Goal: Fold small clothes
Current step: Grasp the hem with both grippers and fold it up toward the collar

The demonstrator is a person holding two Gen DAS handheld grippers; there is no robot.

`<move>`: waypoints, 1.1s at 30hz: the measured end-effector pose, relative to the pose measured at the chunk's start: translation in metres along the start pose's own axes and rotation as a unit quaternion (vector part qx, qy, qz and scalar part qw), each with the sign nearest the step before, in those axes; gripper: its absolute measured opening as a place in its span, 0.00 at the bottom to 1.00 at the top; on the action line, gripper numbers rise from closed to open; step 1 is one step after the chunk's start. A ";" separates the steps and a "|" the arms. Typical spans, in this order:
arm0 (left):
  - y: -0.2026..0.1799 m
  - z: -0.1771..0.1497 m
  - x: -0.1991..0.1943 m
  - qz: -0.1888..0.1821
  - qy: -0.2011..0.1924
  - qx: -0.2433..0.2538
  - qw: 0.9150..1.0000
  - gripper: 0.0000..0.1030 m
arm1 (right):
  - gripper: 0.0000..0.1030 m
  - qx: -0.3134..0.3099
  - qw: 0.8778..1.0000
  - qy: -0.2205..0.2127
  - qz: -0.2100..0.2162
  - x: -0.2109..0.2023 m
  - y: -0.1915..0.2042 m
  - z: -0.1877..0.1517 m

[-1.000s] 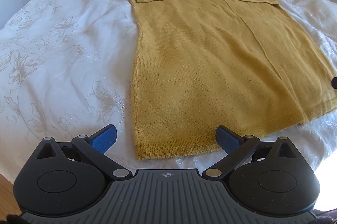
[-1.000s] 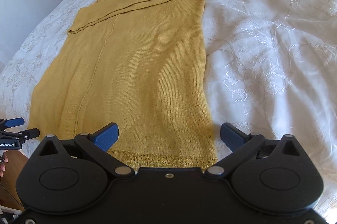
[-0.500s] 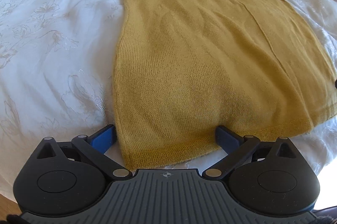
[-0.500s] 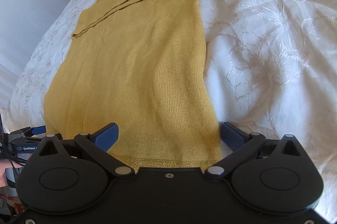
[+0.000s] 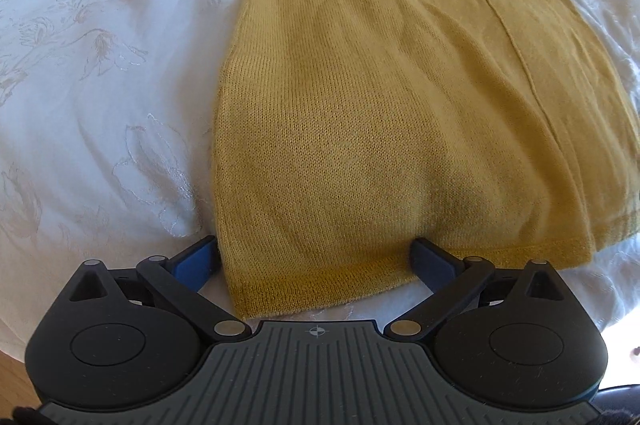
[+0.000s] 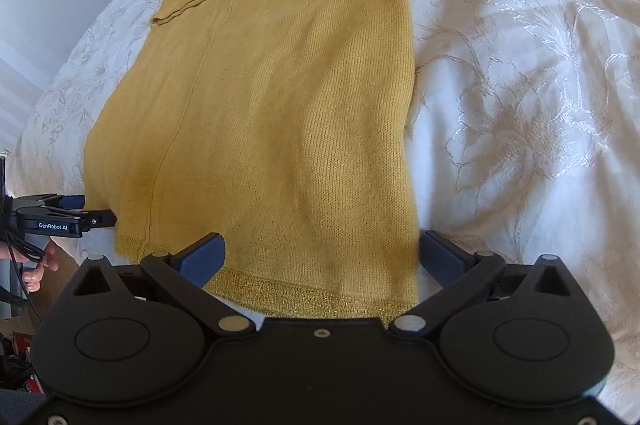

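Both the left hand-held gripper [image 5: 314, 261] and right hand-held gripper [image 6: 320, 257] are spread over the sweater [image 5: 392, 97] hem; closing shallow risks pinching only one layer.

Sweater [image 5: 380, 113]: mustard knit cloth, matt, fine ribbed texture, hem band [image 6: 312, 295] coarser with a faint glitter. Bedspread [image 5: 100, 85]: white cloth, smooth, slight sheen, embroidered flowers catch light [image 6: 520, 65]. My left gripper [image 5: 316, 261]: matt black plastic arms, blue pads, dull metal pivot pins, ribbed grey base. My right gripper [image 6: 320, 257]: same matt black plastic, smooth base, small screw head
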State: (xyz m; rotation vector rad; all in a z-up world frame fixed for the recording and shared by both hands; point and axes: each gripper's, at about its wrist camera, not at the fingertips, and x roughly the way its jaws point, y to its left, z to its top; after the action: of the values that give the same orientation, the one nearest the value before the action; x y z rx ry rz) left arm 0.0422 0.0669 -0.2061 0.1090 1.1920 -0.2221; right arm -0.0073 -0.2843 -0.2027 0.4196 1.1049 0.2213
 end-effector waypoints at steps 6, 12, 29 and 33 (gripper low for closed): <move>0.006 0.002 -0.017 -0.010 -0.008 -0.029 1.000 0.44 | 0.80 0.018 0.998 0.050 0.018 -0.003 -0.006 0.014; 0.017 0.009 -0.039 -0.029 -0.010 -0.077 0.997 0.07 | 0.14 0.061 0.994 0.074 0.050 -0.011 -0.022 0.022; 0.028 0.139 -0.101 -0.019 -0.173 -0.127 0.977 0.06 | 0.12 0.075 0.985 -0.069 0.141 -0.065 0.000 0.145; 0.037 0.185 -0.091 -0.032 -0.195 -0.112 0.974 0.06 | 0.12 0.099 0.981 -0.112 0.126 -0.059 -0.004 0.181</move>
State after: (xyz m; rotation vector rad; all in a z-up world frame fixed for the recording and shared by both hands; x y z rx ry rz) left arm 0.1867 0.0762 -0.0546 -0.1661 0.8209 -0.1550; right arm 0.1293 -0.3497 -0.0867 0.7476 0.8526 0.2806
